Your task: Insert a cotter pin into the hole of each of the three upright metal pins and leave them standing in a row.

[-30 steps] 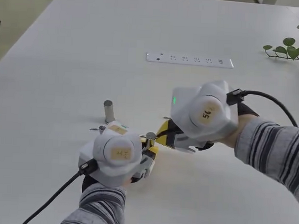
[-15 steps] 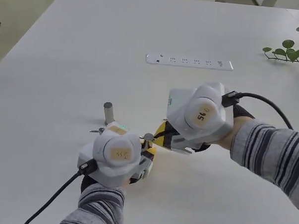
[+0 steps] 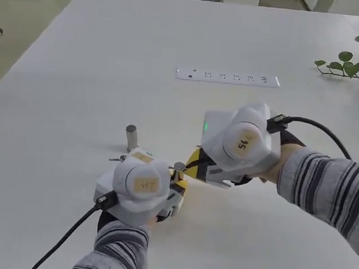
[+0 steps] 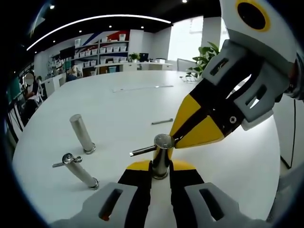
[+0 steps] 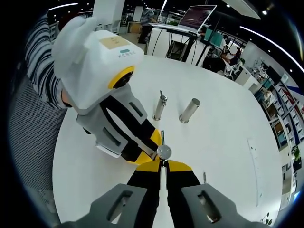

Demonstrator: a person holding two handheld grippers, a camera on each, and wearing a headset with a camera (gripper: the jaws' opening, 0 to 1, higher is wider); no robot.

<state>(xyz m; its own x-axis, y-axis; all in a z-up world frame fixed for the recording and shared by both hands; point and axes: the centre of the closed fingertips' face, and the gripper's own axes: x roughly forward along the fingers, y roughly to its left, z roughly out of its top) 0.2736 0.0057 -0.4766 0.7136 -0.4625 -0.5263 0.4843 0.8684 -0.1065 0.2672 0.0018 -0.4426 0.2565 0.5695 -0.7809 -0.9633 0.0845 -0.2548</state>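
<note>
Clamping the metal pin (image 4: 161, 159) upright at lower centre of the left gripper view, the left gripper (image 4: 160, 173) has its jaws pressed on the shaft. The right gripper (image 5: 162, 166), jaws together, pinches the cotter pin (image 4: 141, 151) lodged through that pin's head. At left stand a plain pin (image 4: 81, 134) and a fitted pin (image 4: 79, 169) carrying its cotter. A loose cotter pin (image 4: 162, 121) lies on the table (image 4: 118, 109) just above centre.

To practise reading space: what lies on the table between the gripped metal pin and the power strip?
One loose cotter pin lies flat between the gripped metal pin and the power strip; the left gripper view shows it.
</note>
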